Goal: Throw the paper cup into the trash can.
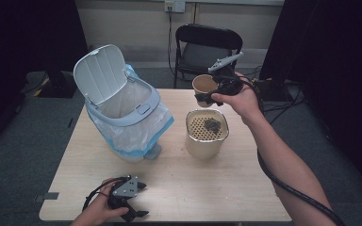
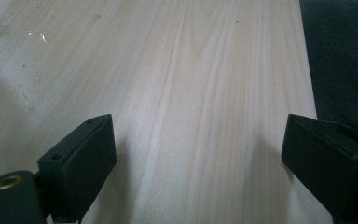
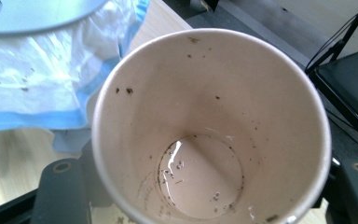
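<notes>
Grey carpet and a pale wall surround one light wooden desk (image 1: 179,188), with one black folding chair (image 1: 207,47) behind it at 12 o'clock.

Item count on or above the desk:
- One white bin (image 1: 122,110) with lid raised and a blue-edged liner, at 10 o'clock from desk centre.
- One cream canister (image 1: 206,134) with a perforated insert carrying a dark clump, at 2 o'clock from desk centre.
- One paper cup (image 1: 203,86), held in the air above the far desk edge, at 12 o'clock from the canister.
- Two hand-held grippers.

Right hand-held gripper (image 1: 217,94): jaws closed on the paper cup wall, cup tilted with its mouth towards the bin.

Left hand-held gripper (image 1: 134,200): rests at the near desk edge, 7 o'clock from desk centre, jaws spread wide with nothing between them.

View differences:
- High view: gives the full layout and both forearms.
- Right gripper view: looks into the paper cup (image 3: 209,126), showing a thin film of liquid and dark specks at its base, with the bin liner (image 3: 51,84) at 10 o'clock.
- Left gripper view: shows bare desk (image 2: 191,93) grain between the parted jaws and carpet at 3 o'clock.
</notes>
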The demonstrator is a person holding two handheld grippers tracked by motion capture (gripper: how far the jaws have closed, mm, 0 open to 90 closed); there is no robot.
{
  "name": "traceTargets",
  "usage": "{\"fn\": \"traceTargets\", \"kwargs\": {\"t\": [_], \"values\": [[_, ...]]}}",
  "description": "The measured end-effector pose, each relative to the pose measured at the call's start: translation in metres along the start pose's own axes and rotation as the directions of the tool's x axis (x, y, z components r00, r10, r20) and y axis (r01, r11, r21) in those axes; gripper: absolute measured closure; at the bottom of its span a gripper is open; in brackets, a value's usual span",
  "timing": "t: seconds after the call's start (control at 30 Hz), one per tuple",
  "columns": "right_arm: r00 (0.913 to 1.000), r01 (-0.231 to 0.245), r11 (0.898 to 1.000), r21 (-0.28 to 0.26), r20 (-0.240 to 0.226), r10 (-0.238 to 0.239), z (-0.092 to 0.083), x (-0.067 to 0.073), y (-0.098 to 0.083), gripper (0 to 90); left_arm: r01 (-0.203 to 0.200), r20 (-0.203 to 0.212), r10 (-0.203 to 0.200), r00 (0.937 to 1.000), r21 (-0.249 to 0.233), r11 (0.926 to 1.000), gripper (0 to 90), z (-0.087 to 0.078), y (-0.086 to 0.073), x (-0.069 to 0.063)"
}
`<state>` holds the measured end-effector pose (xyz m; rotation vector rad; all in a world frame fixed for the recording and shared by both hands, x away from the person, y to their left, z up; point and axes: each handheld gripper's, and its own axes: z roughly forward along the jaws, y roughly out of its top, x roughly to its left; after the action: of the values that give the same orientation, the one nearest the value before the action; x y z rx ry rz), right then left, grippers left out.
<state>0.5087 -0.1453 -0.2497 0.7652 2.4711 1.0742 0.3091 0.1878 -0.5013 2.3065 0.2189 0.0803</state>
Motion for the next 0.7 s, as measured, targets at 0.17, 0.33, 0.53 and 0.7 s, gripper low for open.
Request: {"fn": "traceTargets", "kwargs": {"t": [0.17, 0.33, 0.53, 0.7], "values": [[1.0, 0.0, 1.0, -0.008, -0.006, 0.0, -0.001, 0.002, 0.007, 28.4, 0.0, 0.001, 0.0, 1.0, 0.002, 1.0, 9.6, 0.0, 0.0, 0.0], [0.9999, 0.006, 1.0, -0.014, -0.009, -0.006, -0.001, 0.004, 0.014, 28.4, -0.001, -0.001, 0.001, 1.0, 0.0, 1.0, 9.6, 0.0, 0.0, 0.0], [0.9997, 0.014, 1.0, -0.021, -0.018, -0.015, -0.002, 0.007, 0.025, 28.3, -0.001, 0.0, 0.001, 1.0, 0.0, 1.0, 9.6, 0.0, 0.0, 0.0], [0.9993, 0.022, 0.999, -0.03, -0.029, -0.022, -0.001, 0.011, 0.037, 28.3, -0.002, -0.001, 0.002, 1.0, 0.003, 1.0, 9.6, 0.0, 0.0, 0.0]]}}
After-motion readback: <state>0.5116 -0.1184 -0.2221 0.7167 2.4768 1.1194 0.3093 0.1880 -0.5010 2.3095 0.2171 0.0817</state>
